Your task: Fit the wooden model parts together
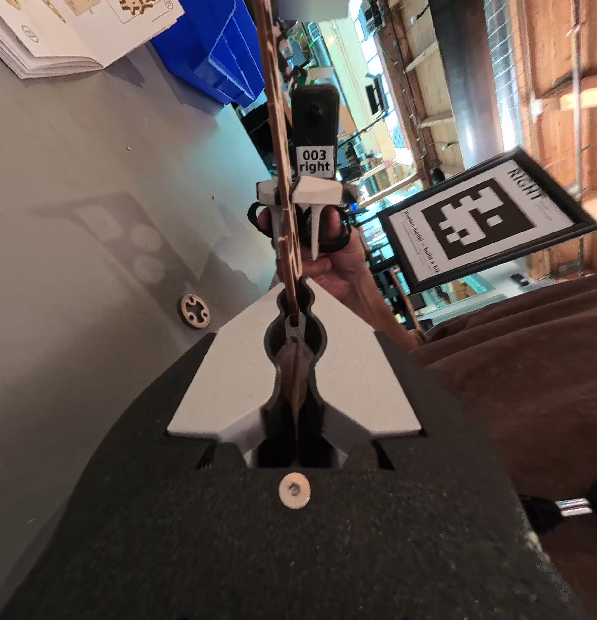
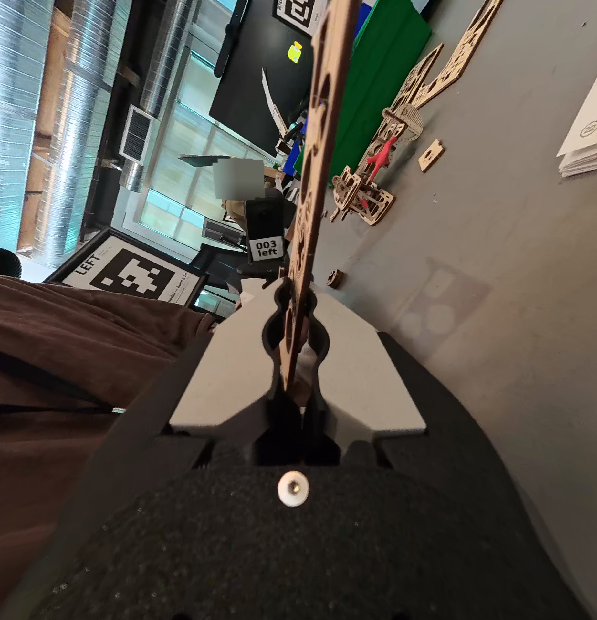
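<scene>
A thin laser-cut wooden sheet (image 1: 283, 188) with cut-out parts stands edge-on between both grippers, above the grey table (image 1: 89, 201). My left gripper (image 1: 293, 297) is shut on its near edge. My right gripper (image 1: 287, 196) faces it from the far side, clamped on the same sheet. In the right wrist view the sheet (image 2: 324, 134) rises from my shut right gripper (image 2: 296, 293), and the left gripper (image 2: 273, 268) shows behind it. A partly built wooden model (image 2: 364, 198) with a red piece lies on the table.
A small round wooden part (image 1: 194, 311) lies on the table below the sheet. An open instruction booklet (image 1: 72, 30) and a blue bin (image 1: 216, 50) sit at the back. Another cut sheet (image 2: 458, 50), a small square part (image 2: 431, 156), a green bin (image 2: 374, 84) and framed marker signs (image 1: 485, 221) are nearby. Left tips to right tips: about 5 centimetres. The partly built wooden model (image 2: 364, 198) is about 20 centimetres from both grippers' fingertips.
</scene>
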Motion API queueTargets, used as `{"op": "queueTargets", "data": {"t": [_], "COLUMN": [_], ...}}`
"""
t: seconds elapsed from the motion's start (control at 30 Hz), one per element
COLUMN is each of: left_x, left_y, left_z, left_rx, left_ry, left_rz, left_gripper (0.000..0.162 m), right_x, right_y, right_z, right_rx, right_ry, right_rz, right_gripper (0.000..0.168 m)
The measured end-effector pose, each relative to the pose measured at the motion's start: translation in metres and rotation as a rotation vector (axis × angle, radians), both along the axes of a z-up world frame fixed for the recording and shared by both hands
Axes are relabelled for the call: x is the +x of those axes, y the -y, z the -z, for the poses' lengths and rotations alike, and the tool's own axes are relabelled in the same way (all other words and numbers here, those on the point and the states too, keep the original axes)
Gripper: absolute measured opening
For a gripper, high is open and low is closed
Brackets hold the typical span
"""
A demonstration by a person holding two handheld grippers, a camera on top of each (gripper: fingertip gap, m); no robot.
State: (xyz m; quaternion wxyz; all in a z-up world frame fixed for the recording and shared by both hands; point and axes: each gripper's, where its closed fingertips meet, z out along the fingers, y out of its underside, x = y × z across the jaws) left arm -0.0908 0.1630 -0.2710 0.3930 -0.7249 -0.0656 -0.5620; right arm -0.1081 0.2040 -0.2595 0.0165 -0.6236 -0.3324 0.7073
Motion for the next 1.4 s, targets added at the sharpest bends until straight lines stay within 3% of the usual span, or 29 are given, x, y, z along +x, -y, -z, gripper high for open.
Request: {"op": "queueTargets", "data": {"t": [0.37,0.53,1.2,1.4], "left_x": [-0.004,0.008,0.005,0.005], "left_y": [-0.001,0.001,-0.001,-0.005], "left_z": [0.003,0.002,0.035,0.019], "left_rx": [0.069,0.073,-0.01,-0.001], "left_ry": [-0.272,-0.243,-0.336,-0.282], "left_rz": [0.059,0.099,0.04,0.021], "left_gripper": [0.017,0.001,0.0,0.0], "right_x": [0.01,0.007,-0.001,0.0], "right_y": [0.03,0.03,0.022,0.02], "right_z": [0.0,-0.001,0.048,0.028], "right_rx": [0.129,0.124,0.311,0.288], "right_ry": [0.065,0.06,0.25,0.194], "right_rz": [-0.212,-0.193,-0.081,-0.103], "right_gripper": [0.003,0.004,0.008,0.01]}}
